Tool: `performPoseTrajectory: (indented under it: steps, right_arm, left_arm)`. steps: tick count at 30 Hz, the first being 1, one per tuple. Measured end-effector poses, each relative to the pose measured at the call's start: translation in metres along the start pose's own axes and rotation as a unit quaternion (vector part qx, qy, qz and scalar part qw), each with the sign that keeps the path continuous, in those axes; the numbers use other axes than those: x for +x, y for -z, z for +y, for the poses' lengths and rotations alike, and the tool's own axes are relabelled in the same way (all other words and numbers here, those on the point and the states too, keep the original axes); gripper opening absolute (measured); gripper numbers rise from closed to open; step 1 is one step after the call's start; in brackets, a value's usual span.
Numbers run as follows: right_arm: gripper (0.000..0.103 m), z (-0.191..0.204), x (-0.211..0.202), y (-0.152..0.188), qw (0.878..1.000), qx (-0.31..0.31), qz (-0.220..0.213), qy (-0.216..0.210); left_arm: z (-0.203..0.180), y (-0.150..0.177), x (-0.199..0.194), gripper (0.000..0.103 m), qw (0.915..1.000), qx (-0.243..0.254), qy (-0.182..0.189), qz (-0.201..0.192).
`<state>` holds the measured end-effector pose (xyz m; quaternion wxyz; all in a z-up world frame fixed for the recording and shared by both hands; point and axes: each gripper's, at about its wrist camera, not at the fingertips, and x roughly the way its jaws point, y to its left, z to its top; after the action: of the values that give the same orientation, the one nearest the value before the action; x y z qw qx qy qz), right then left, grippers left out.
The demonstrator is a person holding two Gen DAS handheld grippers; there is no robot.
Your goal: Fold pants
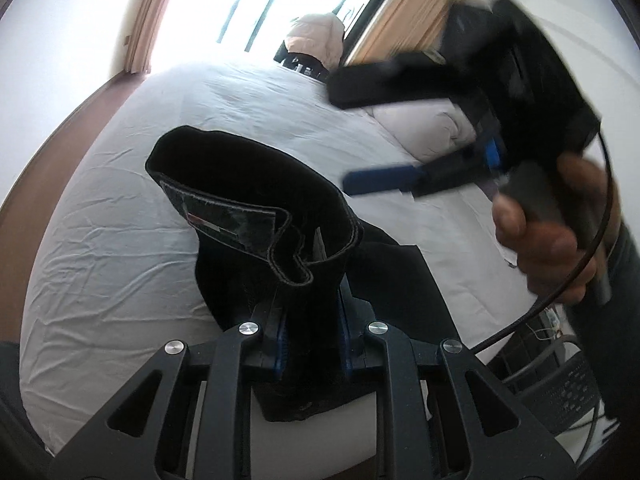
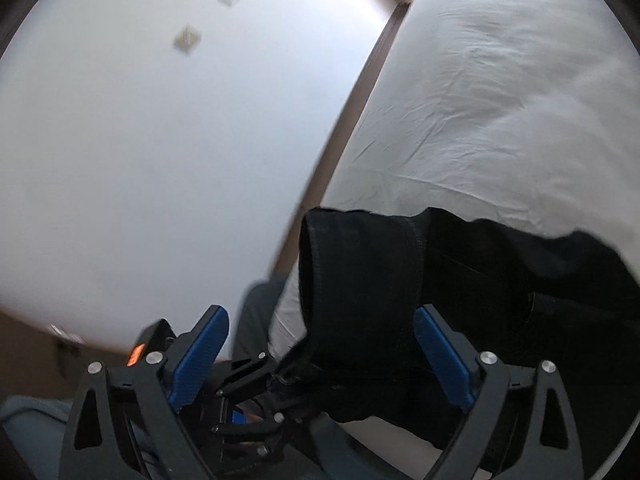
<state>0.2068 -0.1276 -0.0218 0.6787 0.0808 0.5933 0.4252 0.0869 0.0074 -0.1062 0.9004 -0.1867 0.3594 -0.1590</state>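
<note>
Black pants (image 1: 256, 208) rise from my left gripper (image 1: 312, 332), which is shut on a bunch of the fabric near the waistband with its label; the rest hangs onto the white bed (image 1: 120, 240). My right gripper (image 1: 360, 140) is held above the bed at the right, blurred, its blue fingers (image 1: 380, 180) wide apart and empty. In the right wrist view the right gripper (image 2: 320, 344) is open, with a fold of the pants (image 2: 360, 280) showing between its blue pads (image 2: 200, 356). The left gripper (image 2: 256, 392) shows below it, closed on the cloth.
A white pillow (image 1: 424, 128) lies at the bed's head by a wooden headboard (image 1: 404, 16). A beige jacket (image 1: 320, 36) hangs near the bright window. A white wall (image 2: 140, 140) and brown floor strip (image 2: 344, 128) run beside the bed. A chair (image 1: 568, 392) with cables stands at the right.
</note>
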Motion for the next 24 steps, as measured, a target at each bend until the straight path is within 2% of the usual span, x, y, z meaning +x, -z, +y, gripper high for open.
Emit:
performPoseTrajectory:
  steps: [4,6,9,12,15,18,20,22,24]
  right_arm:
    - [0.096,0.021,0.015,-0.007,0.997,-0.037,0.041,0.05]
    - [0.096,0.021,0.014,-0.008,0.997,-0.037,0.044,0.052]
    - [0.096,0.018,0.011,-0.013,0.997,-0.032,0.045,0.051]
    - [0.096,0.008,0.002,-0.009,0.995,-0.028,0.054,0.075]
    - [0.096,-0.027,-0.028,0.005,0.993,-0.007,0.057,0.105]
    - [0.096,-0.071,-0.06,0.022,0.991,0.026,0.044,0.12]
    - [0.09,-0.108,-0.083,0.041,0.991,0.056,0.031,0.119]
    - [0.077,-0.143,-0.096,0.061,0.989,0.083,0.026,0.118]
    - [0.073,-0.176,-0.102,0.079,0.988,0.112,0.017,0.108]
  left_arm:
    - [0.0,0.003,0.0,0.018,1.0,0.003,0.002,-0.005]
    - [0.002,0.003,-0.001,0.018,1.0,0.002,0.001,-0.008]
    - [-0.013,-0.001,-0.001,0.018,0.9998,0.017,0.005,-0.006]
    - [-0.047,-0.003,0.016,0.018,0.998,0.059,0.023,-0.001]
    - [-0.102,0.003,0.046,0.018,0.9887,0.143,0.042,0.013]
    - [-0.146,0.015,0.074,0.017,0.9776,0.193,0.074,0.039]
    - [-0.165,0.023,0.086,0.017,0.9707,0.217,0.088,0.052]
    - [-0.174,0.031,0.099,0.017,0.9666,0.229,0.091,0.071]
    - [-0.175,0.038,0.113,0.017,0.9649,0.23,0.086,0.094]
